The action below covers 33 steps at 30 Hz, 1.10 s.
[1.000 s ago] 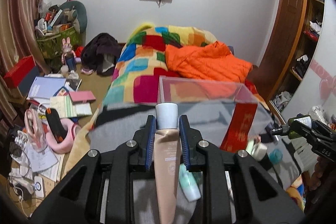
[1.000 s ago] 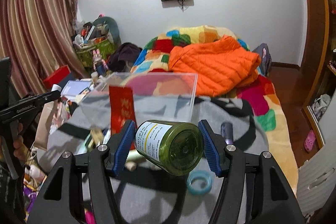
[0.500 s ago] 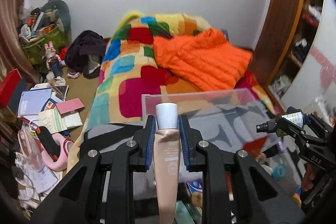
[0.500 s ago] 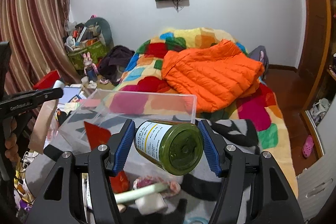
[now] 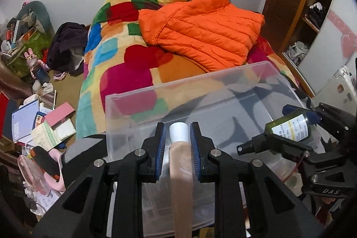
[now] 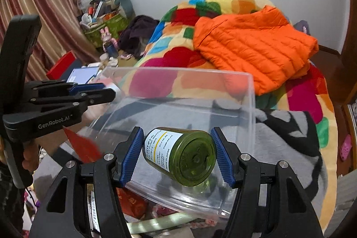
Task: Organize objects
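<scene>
The left tongs [image 5: 177, 150] were clamped on a soft beige squeeze tube [image 5: 180, 173] with a white cylindrical cap [image 5: 178, 132], their ribbed blue pads [image 5: 161, 152] pressing its flattened sides, the cap pointing out over a clear, thin-walled rectangular plastic bin [image 5: 200, 95]. The right tongs [image 6: 177, 156] gripped a translucent green round bottle [image 6: 183, 156] bearing a white printed label, held on its side with the flat base toward the camera; the left wrist view showed its black spray pump [image 5: 251, 144] jutting out above the bin's interior. The bin rested on a grey and black fleecy blanket [image 6: 287, 126] at the foot of a bed [image 5: 125, 73] covered in a plush quilt of bright colour patches. A puffy, quilted orange jacket [image 5: 200, 30] lay crumpled farther up the bed. A flat red envelope-like piece [image 6: 81, 145] showed beside the bin.
</scene>
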Motion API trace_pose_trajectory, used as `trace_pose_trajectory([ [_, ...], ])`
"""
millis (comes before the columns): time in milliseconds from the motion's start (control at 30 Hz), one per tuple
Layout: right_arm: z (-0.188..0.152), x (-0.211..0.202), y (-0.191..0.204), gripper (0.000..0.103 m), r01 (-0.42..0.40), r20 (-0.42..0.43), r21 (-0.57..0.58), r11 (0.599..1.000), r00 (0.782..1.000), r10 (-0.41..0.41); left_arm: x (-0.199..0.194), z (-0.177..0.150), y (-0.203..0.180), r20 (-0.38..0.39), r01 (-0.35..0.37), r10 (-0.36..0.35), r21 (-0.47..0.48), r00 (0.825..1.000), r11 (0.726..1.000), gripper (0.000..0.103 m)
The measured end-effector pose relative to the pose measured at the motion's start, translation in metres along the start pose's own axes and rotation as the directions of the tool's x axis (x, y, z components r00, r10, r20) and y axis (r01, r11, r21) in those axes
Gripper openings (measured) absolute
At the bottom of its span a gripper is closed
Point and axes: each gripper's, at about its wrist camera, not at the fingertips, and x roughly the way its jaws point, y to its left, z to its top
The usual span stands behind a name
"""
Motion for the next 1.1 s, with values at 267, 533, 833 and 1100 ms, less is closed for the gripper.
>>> trace_pose_trajectory([
  [267, 0.001, -0.01, -0.005, 0.059, -0.004, -0.011, 0.019, 1.0, 1.0, 0.004, -0.027, 0.002, 0.006, 0.045, 0.048, -0.047, -0.021, 0.998, 0.999, 0.025],
  [533, -0.008, -0.04, -0.001, 0.065, 0.063, 0.039, -0.021, 0.998, 0.997, -0.062, -0.062, -0.011, -0.005, 0.111, 0.037, -0.037, -0.003, 0.993, 0.999, 0.04],
  [833, -0.033, -0.077, -0.019, 0.073, 0.174, 0.088, -0.036, 0.984, 0.981, -0.17, -0.087, -0.046, -0.02, 0.154, 0.009, -0.007, -0.01, 0.988, 1.0, 0.059],
  [1100, -0.062, -0.091, -0.055, 0.075, 0.24, 0.059, 0.014, 0.971, 0.969, -0.24, -0.082, -0.082, -0.045, 0.12, 0.012, -0.007, -0.038, 0.993, 0.999, 0.074],
])
